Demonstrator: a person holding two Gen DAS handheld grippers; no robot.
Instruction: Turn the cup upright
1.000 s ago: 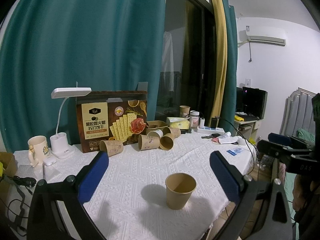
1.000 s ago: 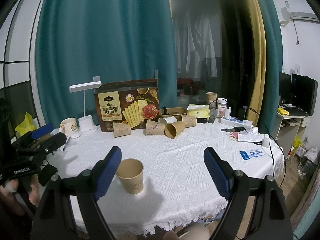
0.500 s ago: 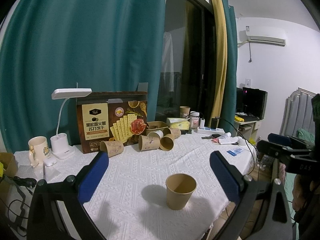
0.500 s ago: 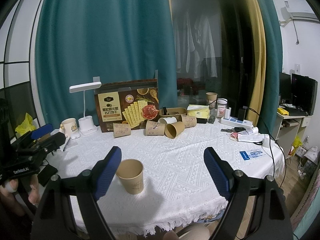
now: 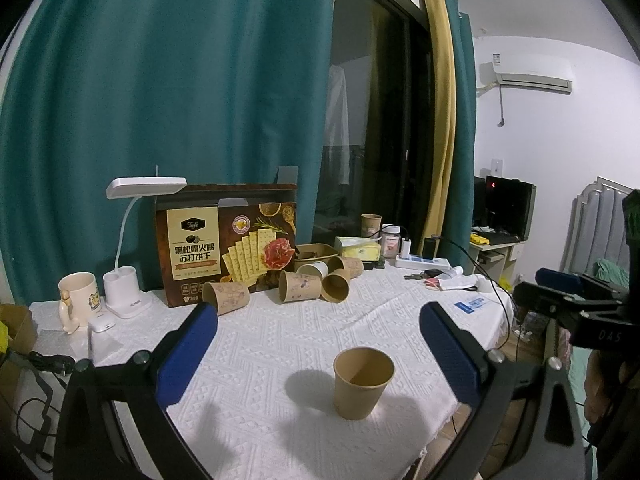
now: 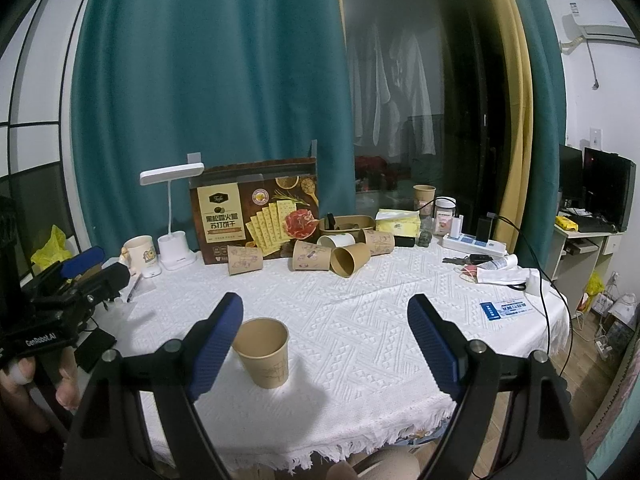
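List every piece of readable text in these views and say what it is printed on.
"Tafe": logo on the cracker box.
"黑松露火腿 苏打饼干": large characters on the same box.
"GenRoboLAI": on the left gripper body, seen from the right wrist; last letters unsure.
"DAS": partial marking on the right gripper body.
Blue card, jar label, air conditioner sticker: too small to read.

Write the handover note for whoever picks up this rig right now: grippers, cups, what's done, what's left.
Left gripper: open, empty, held back from the table edge.
Right gripper: open, empty, likewise.
Plain brown paper cup: stands upright, mouth up, on the white textured tablecloth near the front edge, touched by neither gripper. That flip looks done.
Left: several more brown paper cups lie on their sides in front of the brown cracker box at the back. If those also count, the cup lying alone to the left looks the easiest to grasp.
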